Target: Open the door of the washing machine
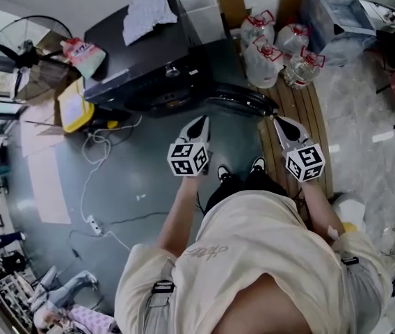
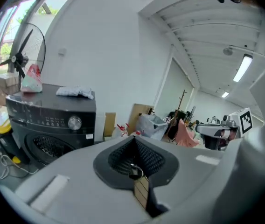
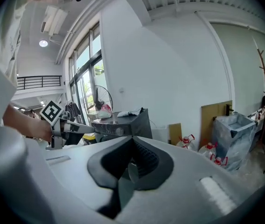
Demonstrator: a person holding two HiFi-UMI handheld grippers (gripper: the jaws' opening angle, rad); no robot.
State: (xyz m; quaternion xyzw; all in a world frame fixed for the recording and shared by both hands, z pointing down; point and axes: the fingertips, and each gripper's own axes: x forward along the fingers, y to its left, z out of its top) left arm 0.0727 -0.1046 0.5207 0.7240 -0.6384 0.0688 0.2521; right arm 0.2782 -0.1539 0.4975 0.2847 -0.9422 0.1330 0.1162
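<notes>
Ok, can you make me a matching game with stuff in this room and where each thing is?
Things:
1. white cloth
2. water jugs
3. fan

Places:
A. on the wooden boards
B. on top of the washing machine
C. next to the window

Pairs: 1-B, 2-A, 3-C

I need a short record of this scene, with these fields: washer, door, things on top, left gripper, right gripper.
washer: dark washer, in front of the person
door: door looks open
things on top: white cloth, bag
left: left gripper shut, empty, apart from washer
right: right gripper shut, empty, near the door
</notes>
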